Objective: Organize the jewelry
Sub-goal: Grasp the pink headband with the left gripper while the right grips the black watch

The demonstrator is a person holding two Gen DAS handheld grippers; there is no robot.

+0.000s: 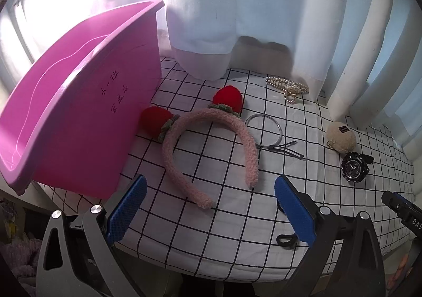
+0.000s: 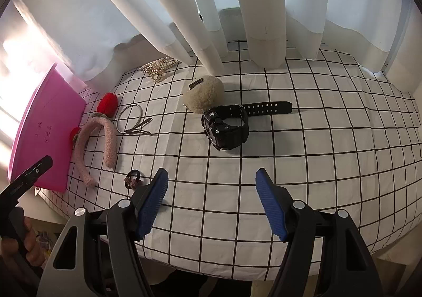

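The pink bin (image 1: 79, 101) bears handwritten Chinese characters, too faint to read surely. Beside it on the black-gridded white cloth (image 2: 316, 138) lie the fuzzy headband (image 1: 211, 138) and, farther off, the black watch (image 2: 226, 125). White curtains (image 2: 263, 6) hang behind. Left gripper (image 1: 211, 207) and right gripper (image 2: 211, 199) both gape, holding nothing.

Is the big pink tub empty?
Cannot tell fully. The pink tub shows only bare pink walls in the left wrist view, but its bottom is hidden.

A white cloth with a black grid (image 2: 316, 144) spreads under and ahead of the gripper. White curtains (image 2: 263, 6) hang beyond it at the cloth's far edge, their hems resting on the grid, bright daylight glowing through to the left.
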